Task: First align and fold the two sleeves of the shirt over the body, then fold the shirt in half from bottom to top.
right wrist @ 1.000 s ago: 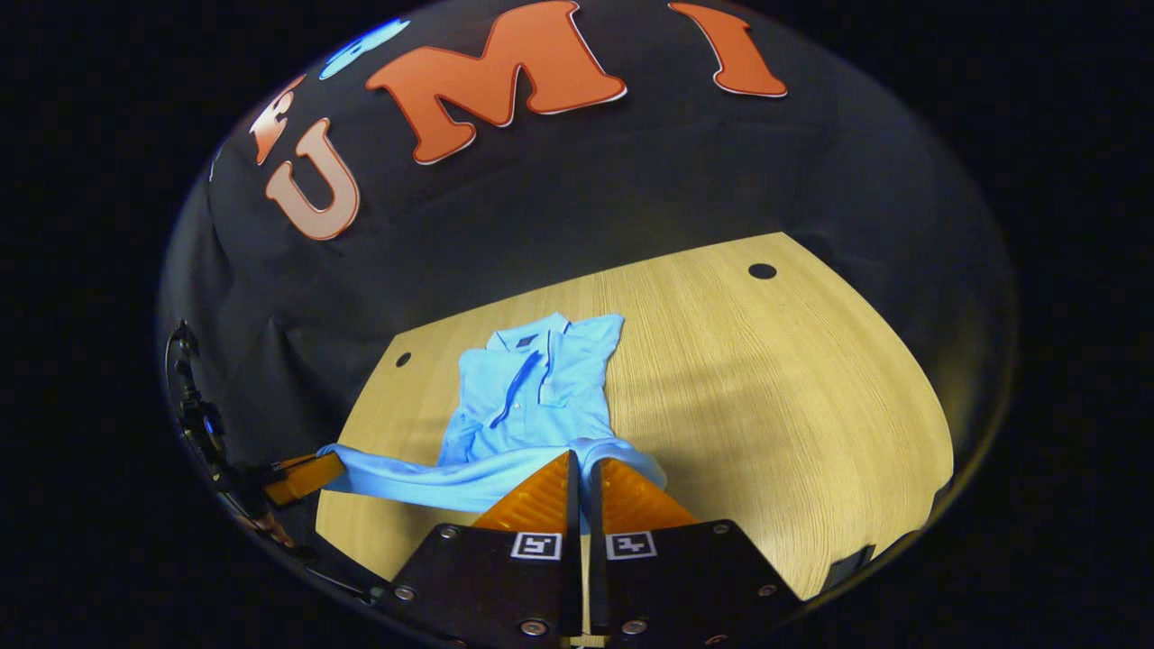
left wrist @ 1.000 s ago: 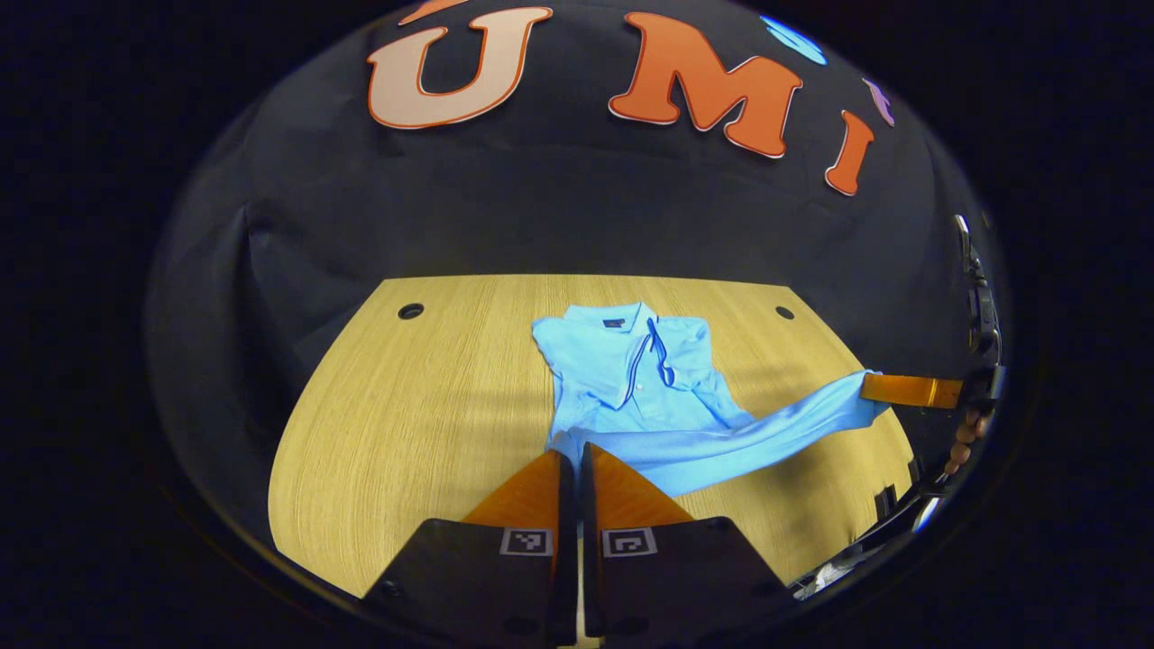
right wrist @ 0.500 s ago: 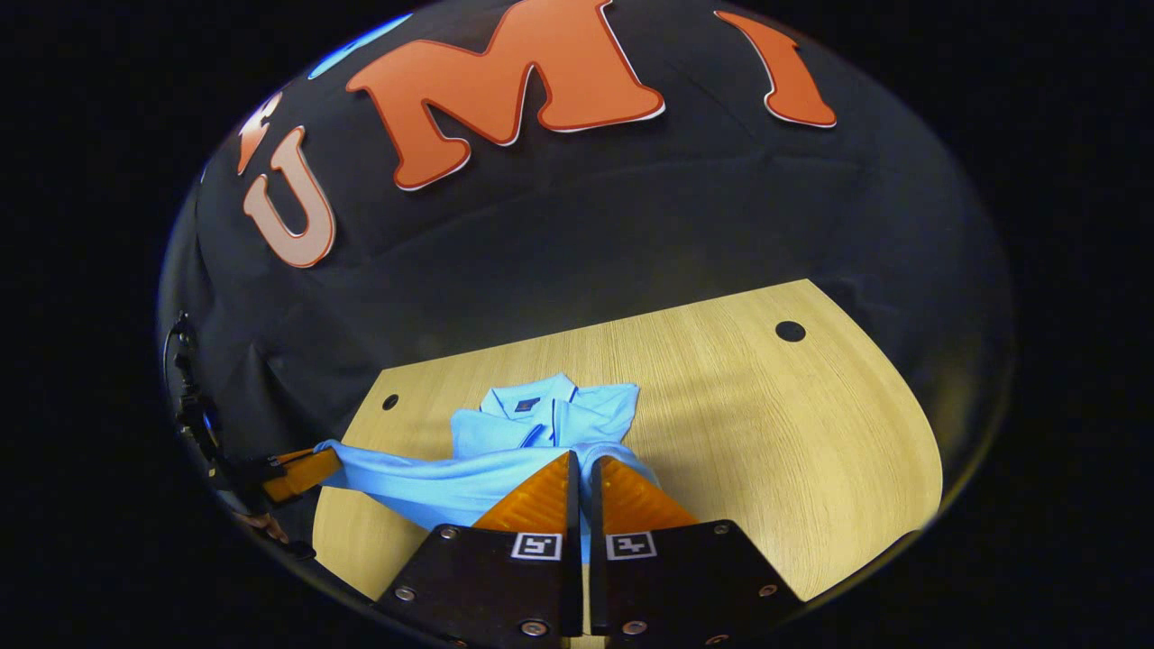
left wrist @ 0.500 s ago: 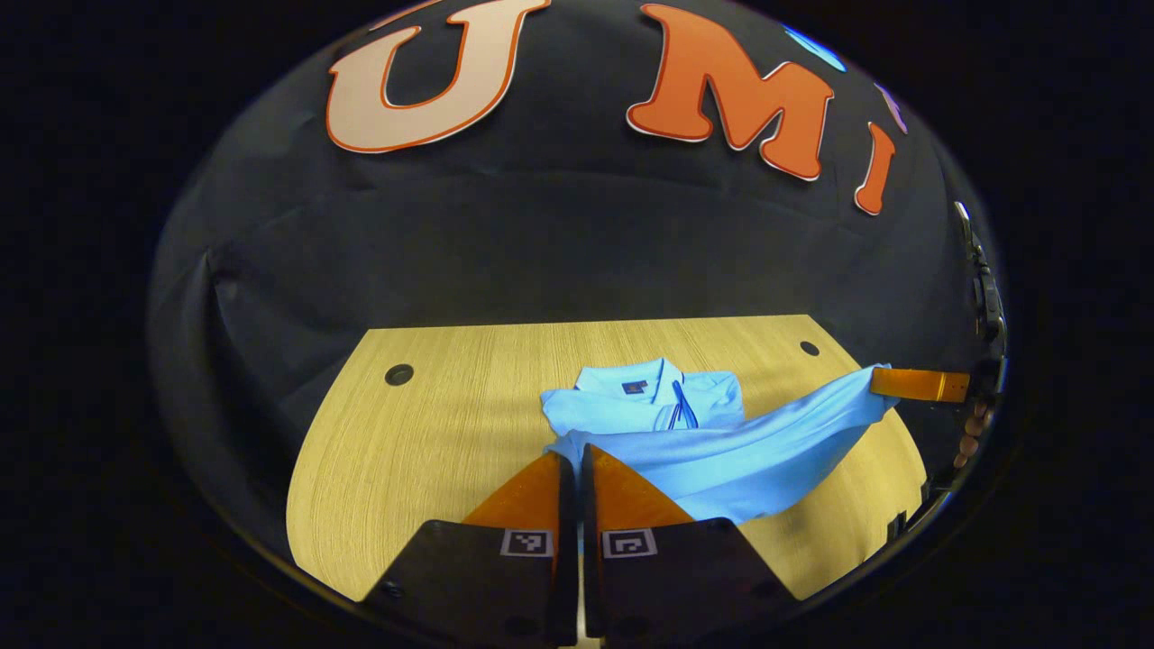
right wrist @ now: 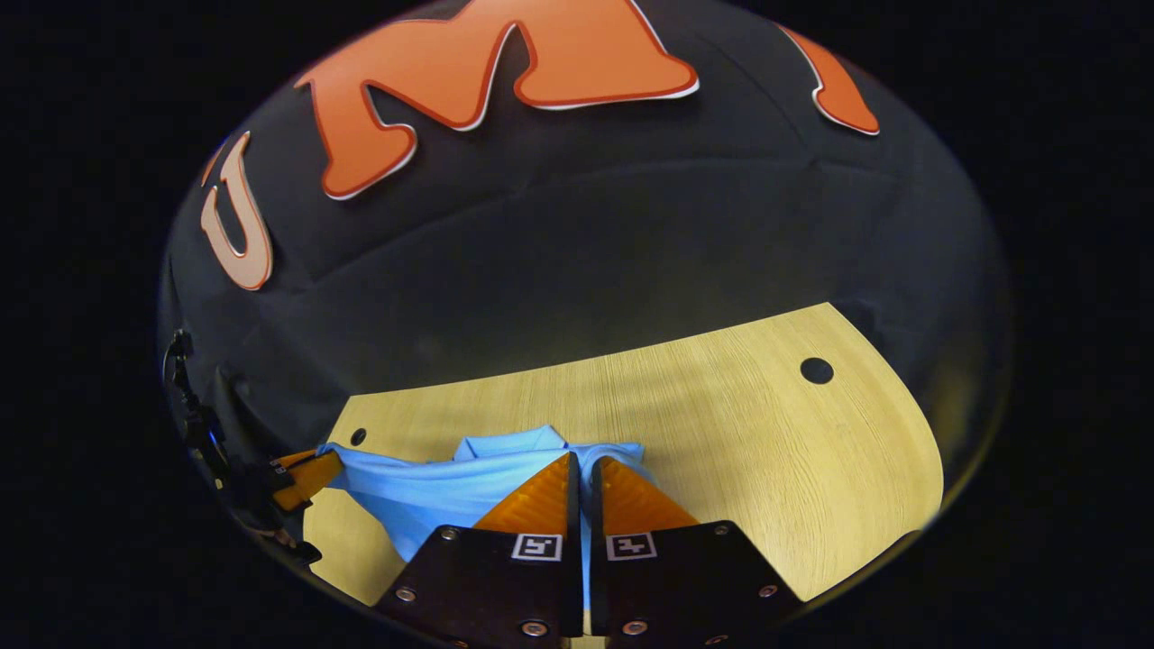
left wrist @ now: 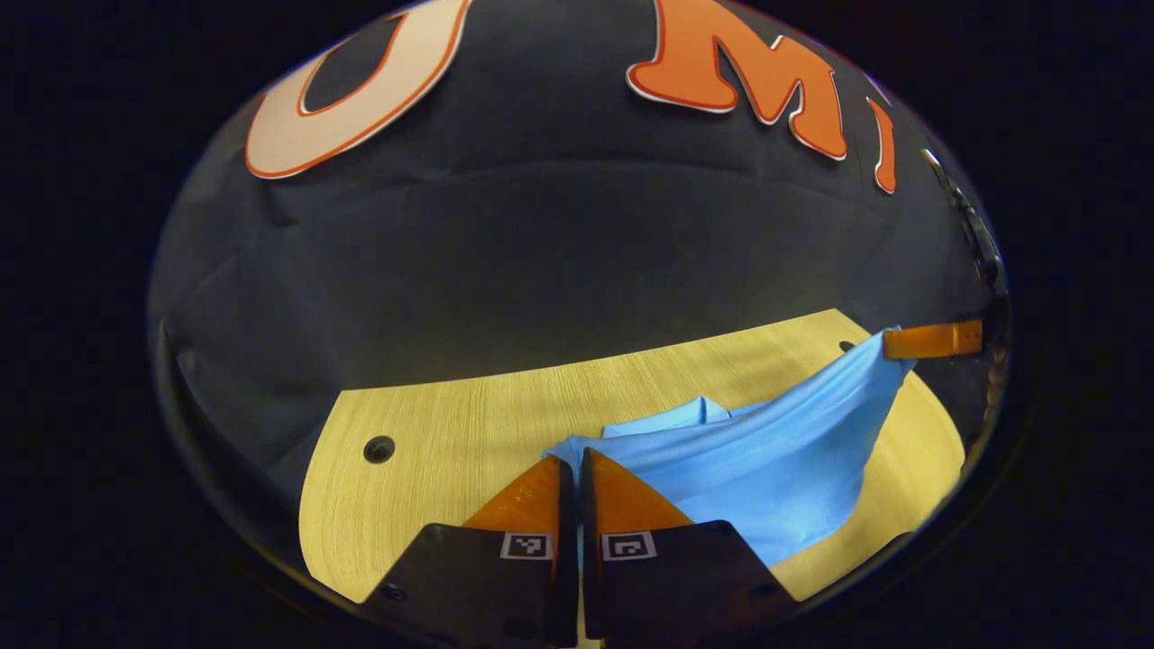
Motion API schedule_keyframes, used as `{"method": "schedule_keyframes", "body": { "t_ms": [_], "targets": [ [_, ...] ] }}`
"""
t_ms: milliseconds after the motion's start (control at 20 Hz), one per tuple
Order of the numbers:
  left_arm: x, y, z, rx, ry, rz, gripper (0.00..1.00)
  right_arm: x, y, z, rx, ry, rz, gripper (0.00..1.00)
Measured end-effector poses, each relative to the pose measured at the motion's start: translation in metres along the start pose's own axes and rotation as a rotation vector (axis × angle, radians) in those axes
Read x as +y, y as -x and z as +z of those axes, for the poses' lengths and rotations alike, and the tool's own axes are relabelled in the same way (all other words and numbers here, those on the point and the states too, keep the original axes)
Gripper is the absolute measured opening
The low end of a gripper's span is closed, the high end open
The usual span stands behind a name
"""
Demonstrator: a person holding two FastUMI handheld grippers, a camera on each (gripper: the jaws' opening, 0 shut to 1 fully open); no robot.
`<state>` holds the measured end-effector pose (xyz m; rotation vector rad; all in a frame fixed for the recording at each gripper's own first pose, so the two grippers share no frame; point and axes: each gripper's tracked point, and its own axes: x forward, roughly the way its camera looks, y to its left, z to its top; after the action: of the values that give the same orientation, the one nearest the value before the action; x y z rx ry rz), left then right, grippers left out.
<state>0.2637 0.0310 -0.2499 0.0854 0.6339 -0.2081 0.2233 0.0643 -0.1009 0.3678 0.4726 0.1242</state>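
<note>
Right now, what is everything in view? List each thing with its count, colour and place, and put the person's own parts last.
shirt: one, light blue, hem lifted off the table and stretched between the two grippers, collar end resting on the wood behind.
table: one, light wood grain, under the shirt, in front of the black cloth wall.
holes in the table: two, dark and round, one near each far corner.
left hand-held gripper: one, shut on the shirt at one hem corner.
right hand-held gripper: one, shut on the shirt at the other hem corner.
</note>
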Motion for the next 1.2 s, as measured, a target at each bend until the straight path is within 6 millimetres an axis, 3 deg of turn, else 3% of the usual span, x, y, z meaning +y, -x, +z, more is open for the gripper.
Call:
{"method": "schedule_keyframes", "body": {
  "t_ms": [200,300,350,400,450,500,550,600,700,850,1050,1200],
  "targets": [
    [0.001,-0.040,-0.016,0.026,-0.022,0.016,0.07,-0.001,-0.042,-0.010,0.053,-0.059,0.010,0.04],
    [0.002,-0.049,-0.025,0.042,-0.032,0.024,0.16,-0.009,-0.056,-0.026,0.118,-0.101,-0.026,0.15],
    [0.003,-0.052,-0.027,0.049,-0.035,0.036,0.23,-0.011,-0.058,-0.028,0.124,-0.093,-0.033,0.28],
    [0.004,-0.050,-0.027,0.053,-0.031,0.042,0.42,-0.012,-0.056,-0.027,0.114,-0.079,-0.036,0.42],
    [0.003,-0.048,-0.025,0.051,-0.019,0.039,0.40,-0.011,-0.054,-0.023,0.099,-0.063,-0.034,0.56],
    [0.001,-0.040,-0.025,0.047,-0.001,0.031,0.63,-0.009,-0.050,-0.020,0.084,-0.049,-0.031,0.63],
    [0.002,-0.033,-0.023,0.044,0.014,0.036,0.76,-0.009,-0.043,-0.019,0.076,-0.037,-0.033,0.74],
    [0.002,-0.025,-0.022,0.038,0.028,0.037,0.89,-0.009,-0.036,-0.018,0.069,-0.027,-0.037,0.77],
    [0.005,-0.001,-0.013,0.015,0.054,0.058,0.98,-0.009,-0.019,-0.014,0.046,-0.008,-0.037,0.86],
    [0.006,0.036,-0.001,-0.014,0.097,0.081,0.98,-0.012,0.013,-0.005,-0.006,0.029,-0.023,0.94],
    [0.000,0.097,0.007,-0.070,0.152,0.115,0.98,-0.022,0.071,0.000,-0.083,0.139,-0.027,0.96],
    [-0.015,0.150,0.015,-0.143,0.149,0.138,1.00,-0.024,0.114,-0.009,-0.117,0.157,0.006,0.96]
  ]
}}
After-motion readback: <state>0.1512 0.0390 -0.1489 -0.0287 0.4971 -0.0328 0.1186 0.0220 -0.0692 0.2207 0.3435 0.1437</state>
